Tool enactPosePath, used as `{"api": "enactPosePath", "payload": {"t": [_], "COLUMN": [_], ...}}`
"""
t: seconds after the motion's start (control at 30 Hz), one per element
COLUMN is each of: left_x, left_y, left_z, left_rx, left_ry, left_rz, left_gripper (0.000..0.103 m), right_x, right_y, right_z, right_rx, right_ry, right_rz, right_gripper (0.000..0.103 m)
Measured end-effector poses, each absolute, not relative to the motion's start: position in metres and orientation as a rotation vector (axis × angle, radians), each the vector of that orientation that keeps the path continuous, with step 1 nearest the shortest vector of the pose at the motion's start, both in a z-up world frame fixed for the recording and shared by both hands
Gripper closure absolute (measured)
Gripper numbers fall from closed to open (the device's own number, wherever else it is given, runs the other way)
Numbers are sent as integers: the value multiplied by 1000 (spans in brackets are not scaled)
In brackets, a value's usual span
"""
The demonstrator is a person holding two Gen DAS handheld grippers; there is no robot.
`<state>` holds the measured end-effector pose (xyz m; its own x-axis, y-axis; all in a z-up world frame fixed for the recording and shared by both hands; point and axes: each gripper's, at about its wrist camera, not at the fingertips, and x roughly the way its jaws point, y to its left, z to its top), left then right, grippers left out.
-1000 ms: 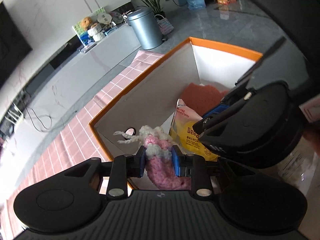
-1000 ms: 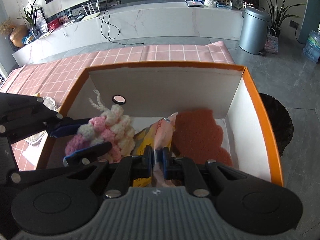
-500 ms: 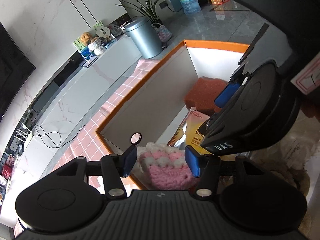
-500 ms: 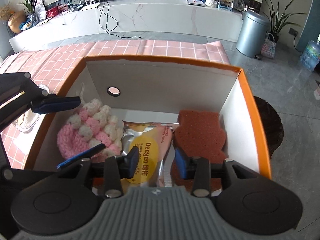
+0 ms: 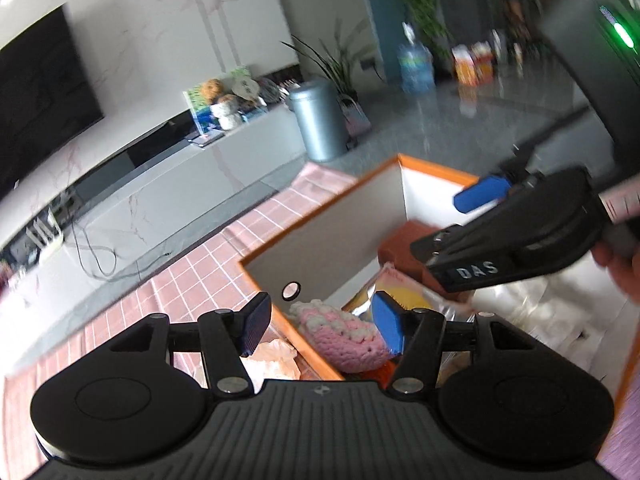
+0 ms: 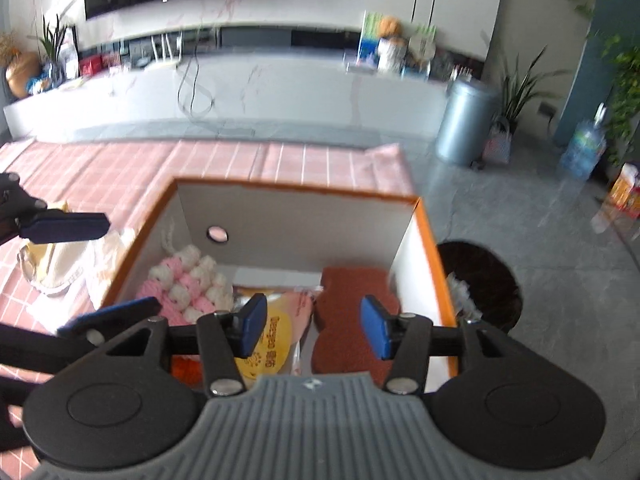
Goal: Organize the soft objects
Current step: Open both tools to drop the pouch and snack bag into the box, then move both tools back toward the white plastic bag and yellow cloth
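Both grippers are released and empty: left gripper jaws are spread wide above the box's near-left corner, right gripper jaws are spread above the box's near edge.

Task items are all located inside the orange-rimmed box:
- pink-and-white crochet piece at 9 o'clock, against the left wall
- yellow-labelled foil pouch at 6 o'clock, centre
- rust-brown sponge at 3 o'clock, against the right wall

Risks, as judged:
- The left gripper's right finger is seen just beside the crochet piece; loose yarn could be snagged and the piece dragged back out if the gripper is withdrawn low.
- The orange rim could be clipped by either gripper, since both sit close over it; the box is light-looking and could be shifted on the pink checked cloth.
- The two grippers are close together at the box's left side; a collision is possible if both are moved at once.
- The pouch is propped partly against the sponge; it could slide if either is nudged.
- Both views are blurred, so exact clearances cannot be told.

Count: 1 box, 1 crochet piece, 1 pouch, 1 sponge inside. Outside, at 9 o'clock of the box, 1 pale crumpled bundle is seen on the cloth; whether it is one item or several cannot be told. A small orange object is glimpsed under the right gripper; unidentified.
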<state>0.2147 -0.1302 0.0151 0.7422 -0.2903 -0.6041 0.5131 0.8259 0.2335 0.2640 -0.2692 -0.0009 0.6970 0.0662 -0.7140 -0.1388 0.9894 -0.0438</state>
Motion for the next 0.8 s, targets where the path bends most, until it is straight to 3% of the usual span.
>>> {"api": "enactPosePath", "payload": {"t": [0.4, 0.8], "left_x": [178, 148], "left_y": [-44, 42], "left_z": [36, 13], "left_rx": [21, -168], "left_ry": [524, 549], "left_rz": [-360, -221], "left_gripper": [34, 34], "right_x": [194, 154], "right_y": [-232, -160], "right_z": [33, 34], "right_rx": [-74, -18], "right_ry": [574, 507], "right_rz": [100, 197], "right_gripper": [40, 35]}}
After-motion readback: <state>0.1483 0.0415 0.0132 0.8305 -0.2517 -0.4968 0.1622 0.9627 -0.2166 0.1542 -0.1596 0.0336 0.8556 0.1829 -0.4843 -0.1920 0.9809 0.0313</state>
